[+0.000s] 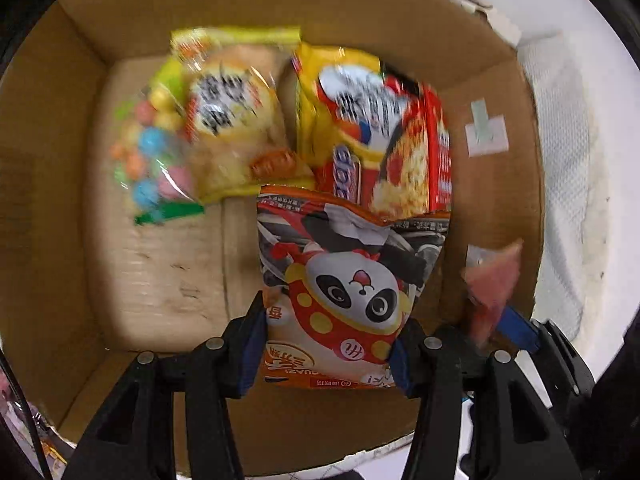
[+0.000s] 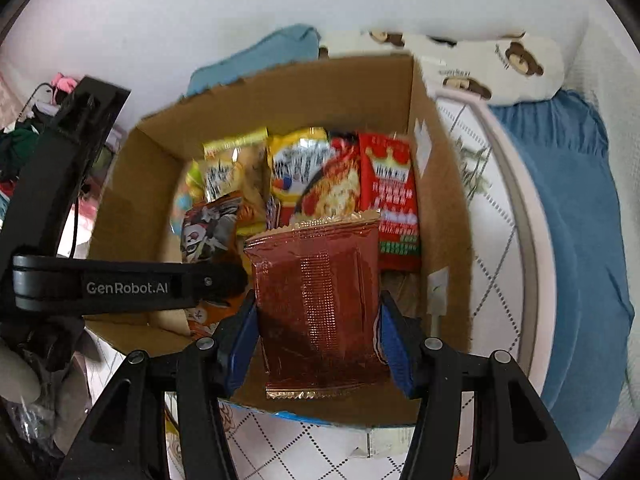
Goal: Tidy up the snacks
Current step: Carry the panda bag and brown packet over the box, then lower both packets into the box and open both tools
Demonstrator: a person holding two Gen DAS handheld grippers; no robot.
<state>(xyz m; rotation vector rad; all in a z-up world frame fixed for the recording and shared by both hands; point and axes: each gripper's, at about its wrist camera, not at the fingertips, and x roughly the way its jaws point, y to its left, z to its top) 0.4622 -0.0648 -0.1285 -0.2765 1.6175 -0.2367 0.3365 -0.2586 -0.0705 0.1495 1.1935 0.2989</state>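
Over the open cardboard box [image 1: 480,92], the left gripper [image 1: 328,354] pinches a panda-print snack bag [image 1: 344,280] by both edges above the box floor, while the right gripper [image 2: 316,350] clamps a dark red foil packet [image 2: 320,296] just above the packets stacked at the box's far wall.

A white pillow printed with brown bears [image 2: 492,68] lies along the upper right of the right wrist view, with a blue blanket [image 2: 576,216] spread below it down the right edge. A light blue cloth [image 2: 260,60] sits at upper centre. Quilted white bedding with a diamond pattern [image 2: 304,448] fills the bottom, and a jumble of clothes [image 2: 20,148] crowds the far left.
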